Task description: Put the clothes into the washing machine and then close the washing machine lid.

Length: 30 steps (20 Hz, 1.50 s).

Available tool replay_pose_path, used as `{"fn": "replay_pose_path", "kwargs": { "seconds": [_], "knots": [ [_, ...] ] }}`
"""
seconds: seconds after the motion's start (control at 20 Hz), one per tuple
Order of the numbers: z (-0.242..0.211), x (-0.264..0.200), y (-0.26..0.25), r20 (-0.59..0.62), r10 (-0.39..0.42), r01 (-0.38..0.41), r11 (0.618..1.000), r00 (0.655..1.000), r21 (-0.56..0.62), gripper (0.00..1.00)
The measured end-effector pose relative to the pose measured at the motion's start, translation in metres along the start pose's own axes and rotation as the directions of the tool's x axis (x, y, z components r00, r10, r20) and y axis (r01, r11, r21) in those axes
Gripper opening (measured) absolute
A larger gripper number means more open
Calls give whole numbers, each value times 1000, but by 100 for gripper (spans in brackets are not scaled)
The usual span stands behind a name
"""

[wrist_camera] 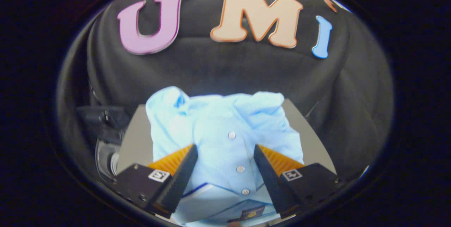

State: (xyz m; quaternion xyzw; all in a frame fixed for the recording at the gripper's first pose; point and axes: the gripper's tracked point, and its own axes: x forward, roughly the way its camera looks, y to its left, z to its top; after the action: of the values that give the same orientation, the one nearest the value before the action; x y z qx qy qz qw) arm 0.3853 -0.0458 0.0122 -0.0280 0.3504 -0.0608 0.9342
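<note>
A light blue buttoned shirt [225, 128] lies crumpled on a grey flat surface [135, 142], its button placket running toward me between the fingers. My gripper [225, 147] hovers over the shirt with its fingers spread wide apart, one to each side of the placket, nothing pressed between them. A collar with a dark label shows at the near end of the shirt [252, 213]. To the left and below the grey surface, a round opening with a pale rim [105, 160] is partly seen; whether it is the washing machine drum I cannot tell.
Black cloth walls close in behind and on both sides of the grey surface. A dark fixture [102, 119] sits left of the surface, above the round opening. The surface's right edge [312, 139] runs next to the cloth.
</note>
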Motion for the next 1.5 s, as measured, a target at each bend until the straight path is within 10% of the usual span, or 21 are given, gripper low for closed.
{"fn": "replay_pose_path", "kwargs": {
  "seconds": [0.45,0.95,1.5],
  "knots": [
    [13,2,3,123,27,-38,995,992,91,11],
    [70,-82,48,259,119,-128,992,959,20,7],
    [70,-154,199,290,381,-407,913,878,35,6]
  ]
}}
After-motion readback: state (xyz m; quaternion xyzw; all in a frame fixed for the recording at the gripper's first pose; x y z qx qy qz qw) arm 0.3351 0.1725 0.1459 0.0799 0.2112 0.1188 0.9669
